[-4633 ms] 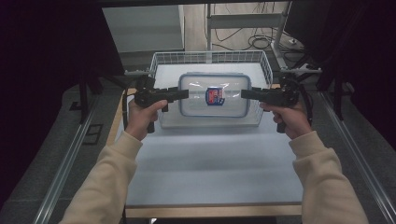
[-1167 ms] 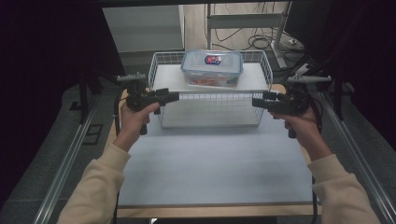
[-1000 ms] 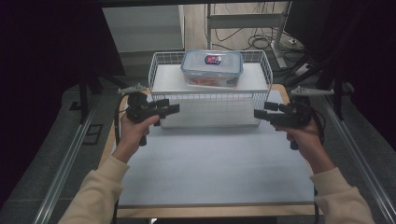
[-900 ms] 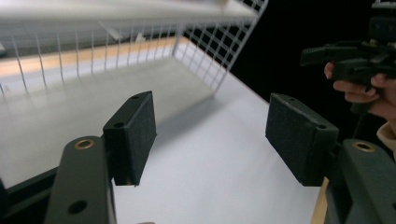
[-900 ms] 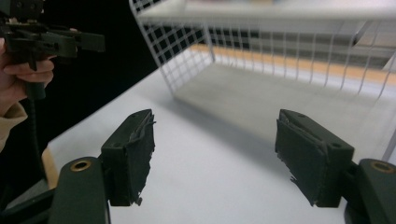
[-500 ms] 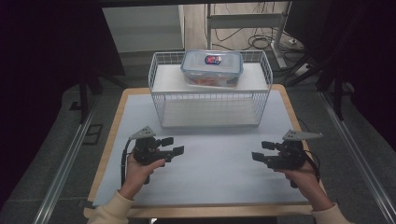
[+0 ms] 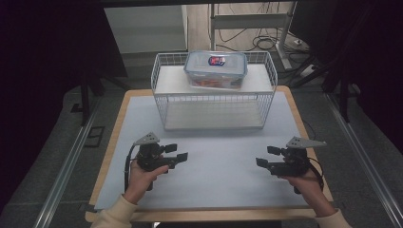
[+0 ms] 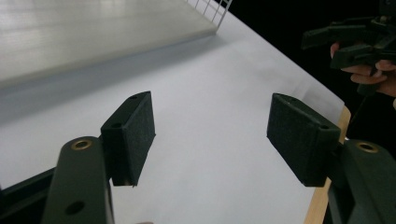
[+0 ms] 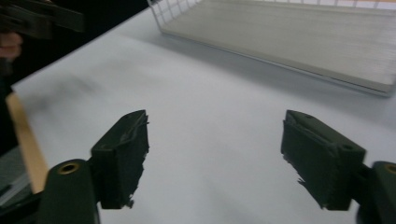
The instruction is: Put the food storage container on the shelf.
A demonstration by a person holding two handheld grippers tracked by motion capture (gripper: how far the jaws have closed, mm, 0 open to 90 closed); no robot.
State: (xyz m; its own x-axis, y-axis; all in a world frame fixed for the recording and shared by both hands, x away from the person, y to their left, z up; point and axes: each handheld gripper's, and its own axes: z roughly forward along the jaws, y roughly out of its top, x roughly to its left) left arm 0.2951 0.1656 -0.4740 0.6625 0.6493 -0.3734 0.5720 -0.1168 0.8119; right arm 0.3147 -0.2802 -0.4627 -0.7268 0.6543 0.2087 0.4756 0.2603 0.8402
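Jaws of the left gripper (image 7: pixel 177 152) and right gripper (image 7: pixel 267 156) are held wide apart with nothing between them, the right pair having just been opening, low over the near surface (image 7: pixel 218 152). The lidded container (image 7: pixel 215 69) is seen on the wire rack (image 7: pixel 214 102), far centre, well apart from both.

This looks like a lab or test room set up for recording. A wooden table (image 7: pixel 291 102) with a pale grey mat (image 7: pixel 223 156) stands alone on a grey carpeted floor (image 7: pixel 47 156), flanked by metal rails (image 7: pixel 64 166). Dark curtains (image 7: pixel 47 47) close in both sides. Behind the table, loose cables (image 7: pixel 259 42) trail on the floor under the metal legs of a desk (image 7: pixel 247 19). The lighting is dim apart from the tabletop.
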